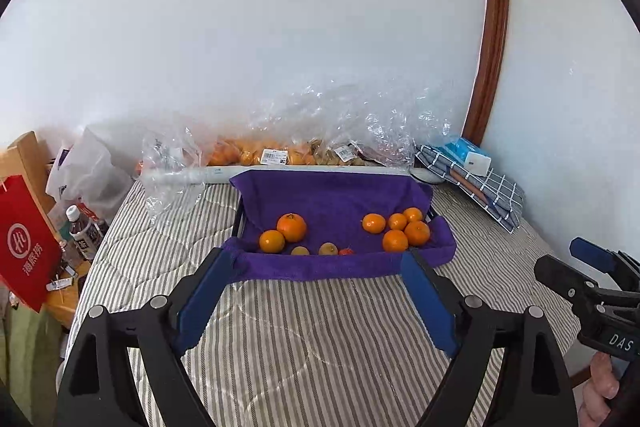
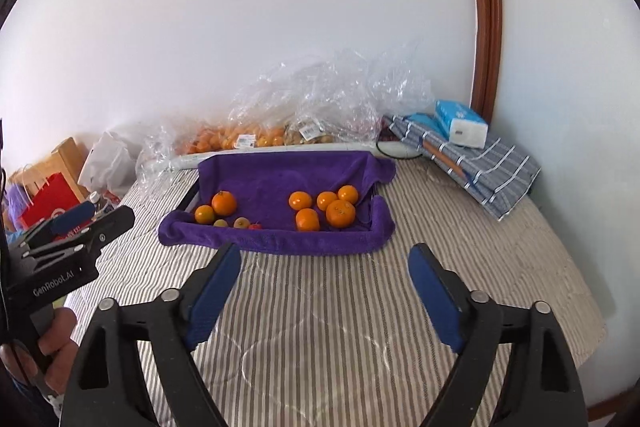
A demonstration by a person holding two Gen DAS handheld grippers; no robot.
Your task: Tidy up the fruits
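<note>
Two oranges (image 2: 216, 207) left in the towel-lined tray (image 2: 276, 241), five oranges (image 2: 326, 209) right (bags (image 2: 304, 107) behind).

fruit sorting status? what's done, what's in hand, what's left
Done: seven oranges and three smaller fruits sit in the purple-towel-lined tray. In hand: nothing; left gripper and right gripper are open, empty, short of the tray. Left: apparently more fruit in the plastic bags behind it.
</note>
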